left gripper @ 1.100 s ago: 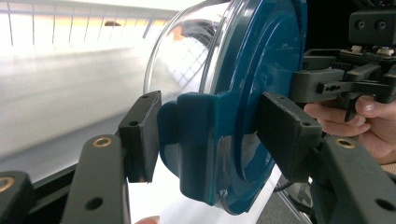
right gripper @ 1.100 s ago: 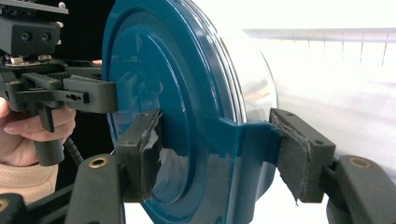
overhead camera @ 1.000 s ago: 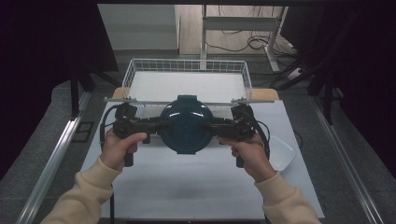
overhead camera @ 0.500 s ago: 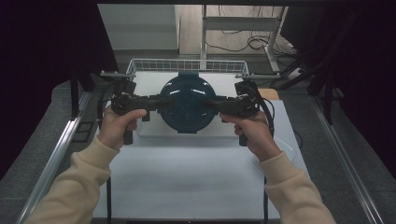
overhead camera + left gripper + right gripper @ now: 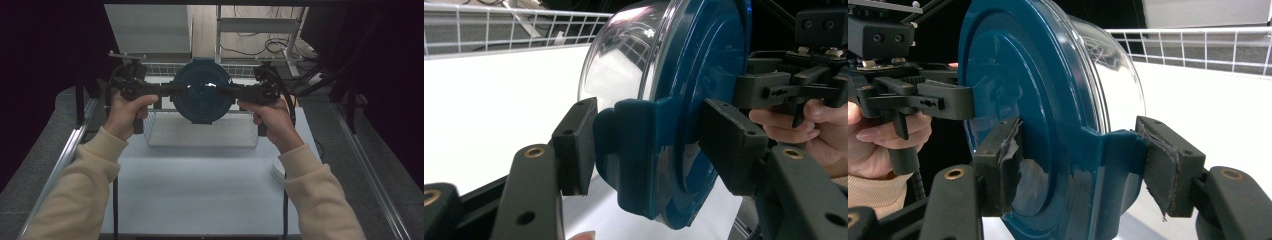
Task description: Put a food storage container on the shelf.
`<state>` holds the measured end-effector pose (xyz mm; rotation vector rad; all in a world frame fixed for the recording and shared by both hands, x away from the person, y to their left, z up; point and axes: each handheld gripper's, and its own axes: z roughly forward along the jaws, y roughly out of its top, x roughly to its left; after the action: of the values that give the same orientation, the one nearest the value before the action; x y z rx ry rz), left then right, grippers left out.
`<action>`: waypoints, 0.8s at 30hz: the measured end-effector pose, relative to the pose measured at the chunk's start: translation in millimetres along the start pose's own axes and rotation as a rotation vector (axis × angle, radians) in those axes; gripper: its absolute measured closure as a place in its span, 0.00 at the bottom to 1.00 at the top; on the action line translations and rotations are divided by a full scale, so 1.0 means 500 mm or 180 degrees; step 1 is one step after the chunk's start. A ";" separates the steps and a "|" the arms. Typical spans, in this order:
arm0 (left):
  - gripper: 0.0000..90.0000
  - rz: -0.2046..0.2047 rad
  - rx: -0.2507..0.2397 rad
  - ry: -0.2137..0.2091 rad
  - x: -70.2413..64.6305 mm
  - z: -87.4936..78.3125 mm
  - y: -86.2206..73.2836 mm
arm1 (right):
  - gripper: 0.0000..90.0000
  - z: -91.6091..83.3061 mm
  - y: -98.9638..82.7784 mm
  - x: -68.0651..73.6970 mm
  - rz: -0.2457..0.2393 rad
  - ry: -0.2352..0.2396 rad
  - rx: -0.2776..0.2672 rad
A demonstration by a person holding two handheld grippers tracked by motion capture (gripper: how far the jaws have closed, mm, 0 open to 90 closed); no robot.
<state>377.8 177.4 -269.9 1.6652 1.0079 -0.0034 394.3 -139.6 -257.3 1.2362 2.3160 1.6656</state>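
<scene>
You are gripping the blue-lidded container [image 5: 202,92] with both the left gripper [image 5: 649,145] and right gripper [image 5: 1083,165]; uneven pulling could make it slip into the wire basket [image 5: 200,132].

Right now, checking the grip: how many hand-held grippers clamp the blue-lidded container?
2: the left hand-held gripper on the round blue-lidded clear container's left latch, the right hand-held gripper on its right latch.

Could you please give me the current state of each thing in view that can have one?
Blue-lidded container: lid on, lifted off the table, held above the wire basket between both grippers.
Left hand-held gripper: shut on the container's lid tab.
Right hand-held gripper: shut on the opposite lid tab; its pads look worn.
Wire basket: upright on the table; nothing visible inside.
</scene>
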 end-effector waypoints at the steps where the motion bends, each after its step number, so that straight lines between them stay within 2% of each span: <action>1: 0.47 -0.0016 0.0004 -0.0004 0.003 0.001 0.004 | 0.42 0.003 0.006 -0.003 0.0014 0.0005 0.0002; 7: 0.47 -0.0037 -0.0009 -0.0021 0.035 0.009 0.027 | 0.42 0.024 0.032 -0.019 0.0036 0.0009 0.0028; 12: 0.47 -0.0127 0.0005 -0.0034 0.056 0.020 0.038 | 0.42 0.041 0.049 -0.037 0.0073 0.0012 0.0076; 19: 0.47 -0.0275 0.0079 -0.0089 0.095 0.045 0.041 | 0.42 0.066 0.053 -0.065 0.0142 -0.0010 0.0124; 24: 0.47 -0.0342 0.0125 -0.0074 0.113 0.063 0.041 | 0.42 0.085 0.050 -0.092 0.0292 0.0013 0.0190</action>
<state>441.2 186.7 -292.5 1.6412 1.0847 -0.1139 459.1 -131.6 -273.3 1.3713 2.3623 1.6380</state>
